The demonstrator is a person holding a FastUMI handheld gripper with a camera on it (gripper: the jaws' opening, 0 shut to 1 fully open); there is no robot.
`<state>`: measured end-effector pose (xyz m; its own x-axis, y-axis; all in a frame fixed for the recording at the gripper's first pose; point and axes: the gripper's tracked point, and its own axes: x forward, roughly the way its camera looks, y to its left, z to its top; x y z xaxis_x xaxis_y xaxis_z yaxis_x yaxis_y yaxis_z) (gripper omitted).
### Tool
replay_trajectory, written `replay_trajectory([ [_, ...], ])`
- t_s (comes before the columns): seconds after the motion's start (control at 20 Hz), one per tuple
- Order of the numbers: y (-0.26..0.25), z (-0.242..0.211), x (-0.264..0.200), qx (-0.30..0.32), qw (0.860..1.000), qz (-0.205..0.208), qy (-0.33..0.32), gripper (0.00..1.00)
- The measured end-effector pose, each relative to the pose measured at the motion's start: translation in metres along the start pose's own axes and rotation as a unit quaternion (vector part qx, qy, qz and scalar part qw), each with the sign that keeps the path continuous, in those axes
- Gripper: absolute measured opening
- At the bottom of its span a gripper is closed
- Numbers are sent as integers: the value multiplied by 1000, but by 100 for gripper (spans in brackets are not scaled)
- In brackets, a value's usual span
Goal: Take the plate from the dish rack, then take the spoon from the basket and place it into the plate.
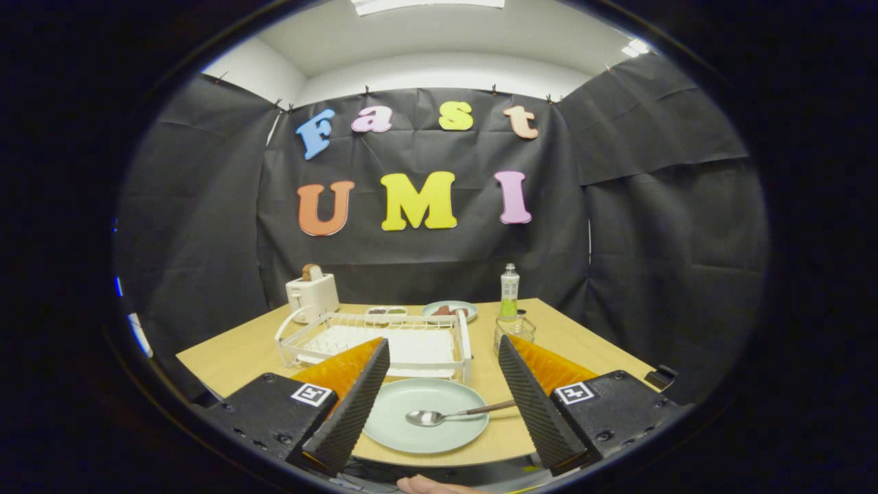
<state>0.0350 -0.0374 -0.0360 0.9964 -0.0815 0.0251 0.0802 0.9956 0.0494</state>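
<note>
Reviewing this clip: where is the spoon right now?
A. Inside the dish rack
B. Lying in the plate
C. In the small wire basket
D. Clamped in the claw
B: the spoon lies in the green plate on the table, between the fingers of the open claw, which hold nothing.

gripper (439,391) fingers spread wide, holding nothing | spoon (453,414) lying in the pale green plate (401,429) between them | white dish rack (376,343) just beyond | toaster (312,293), bottle (509,291), small wire basket (514,331) farther back on the table (233,357)
</note>
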Motion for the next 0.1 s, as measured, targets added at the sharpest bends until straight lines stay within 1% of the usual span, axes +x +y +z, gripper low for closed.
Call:
replay_trajectory([
  [0.1, -2, 2, 0, -1, 1000, -2, -2, 100],
])
